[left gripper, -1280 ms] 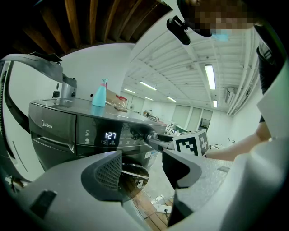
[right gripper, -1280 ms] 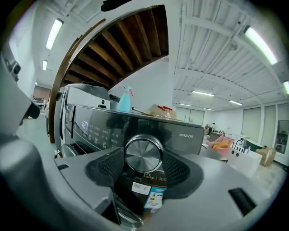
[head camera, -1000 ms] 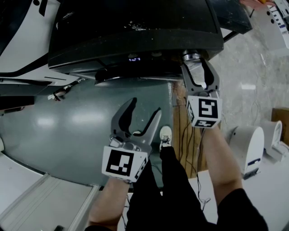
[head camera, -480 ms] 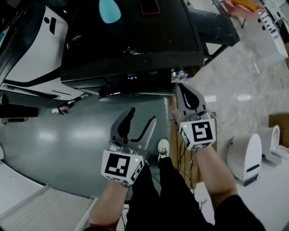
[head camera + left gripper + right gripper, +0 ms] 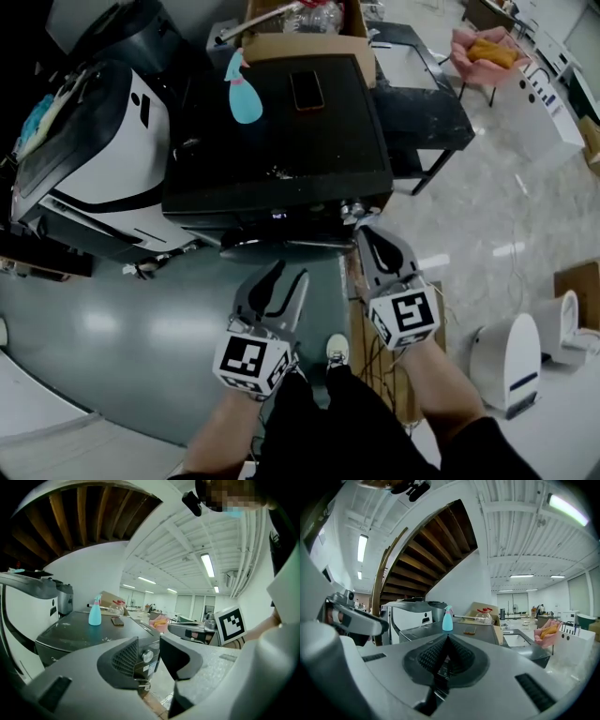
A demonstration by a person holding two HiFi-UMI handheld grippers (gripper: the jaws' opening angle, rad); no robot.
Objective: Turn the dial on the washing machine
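Since a second ago right gripper (image 5: 366,232) jaws have come together, empty, just beside the dial (image 5: 354,211), a knob at front right corner of the washing machine (image 5: 281,141), axis facing the person. Left gripper (image 5: 289,273) further back, jaws just been closing, part-way apart, nothing gripped.

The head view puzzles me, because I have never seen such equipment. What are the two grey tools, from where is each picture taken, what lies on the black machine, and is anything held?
A person holds a two-jaw gripper in each hand. The head view looks down from a camera on the person's head; the other two views come from cameras riding on the grippers. On the black washing machine are a blue spray bottle and a phone; its dial is at the front. The left gripper has just been closing its jaws, but they stand apart, nothing between them. The right gripper is shut and empty.
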